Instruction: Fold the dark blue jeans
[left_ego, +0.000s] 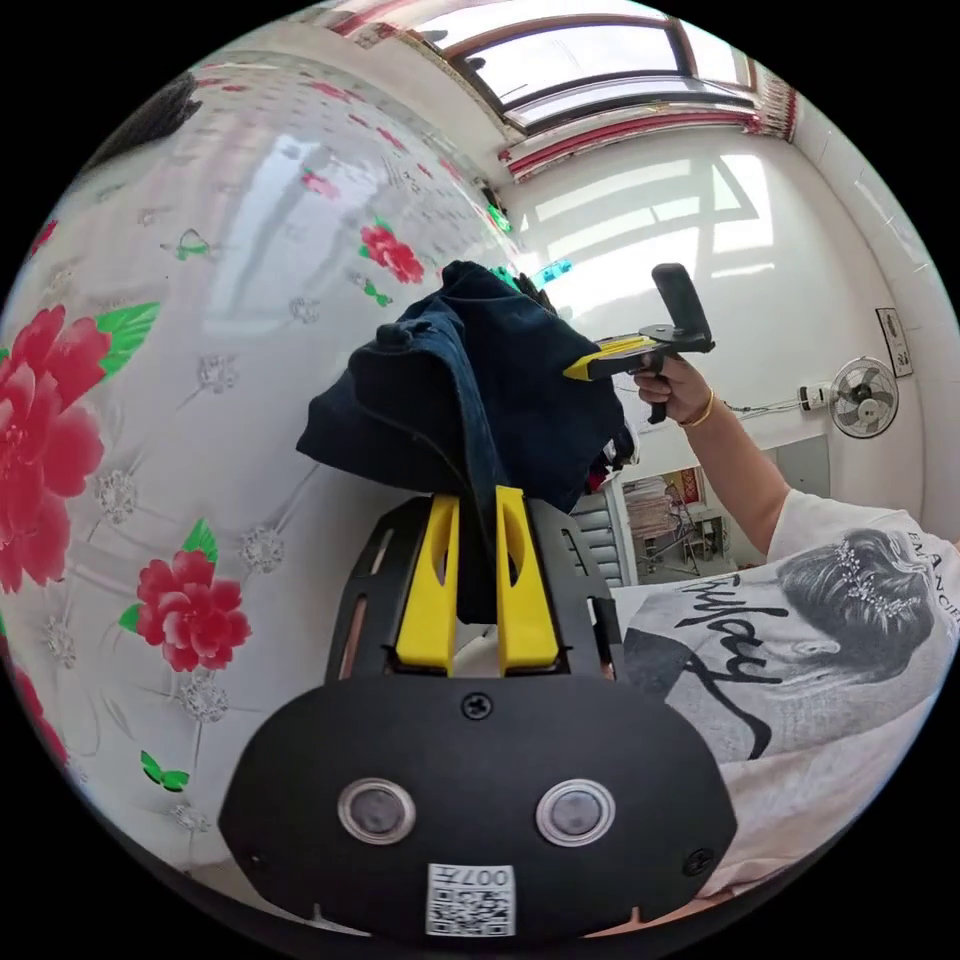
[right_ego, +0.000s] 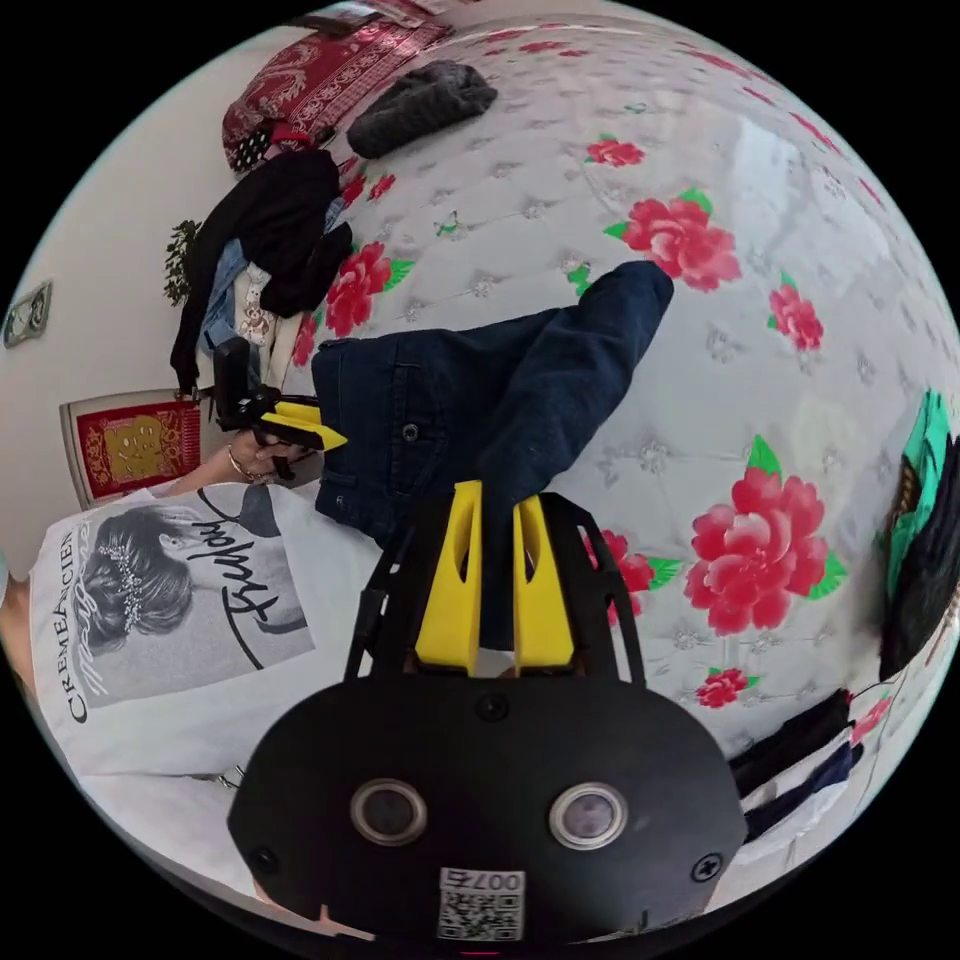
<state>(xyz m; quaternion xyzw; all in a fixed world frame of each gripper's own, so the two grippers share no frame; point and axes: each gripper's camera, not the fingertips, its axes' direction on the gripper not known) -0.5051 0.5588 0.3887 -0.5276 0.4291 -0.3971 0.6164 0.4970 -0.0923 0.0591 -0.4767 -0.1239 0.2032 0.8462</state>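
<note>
Jeans between both grippers' fingers

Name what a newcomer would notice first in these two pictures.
The dark blue jeans stand out, lifted above a white quilted cover with red flowers. Yellow jaws of each hand-held gripper, left and right, pinch the denim. A clothes pile sits at the bed's edge.

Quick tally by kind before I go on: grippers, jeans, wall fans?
Grippers: 2, left gripper and right gripper, each clamped on denim
Jeans: 1
Wall fan: 1
Total: 4
</note>
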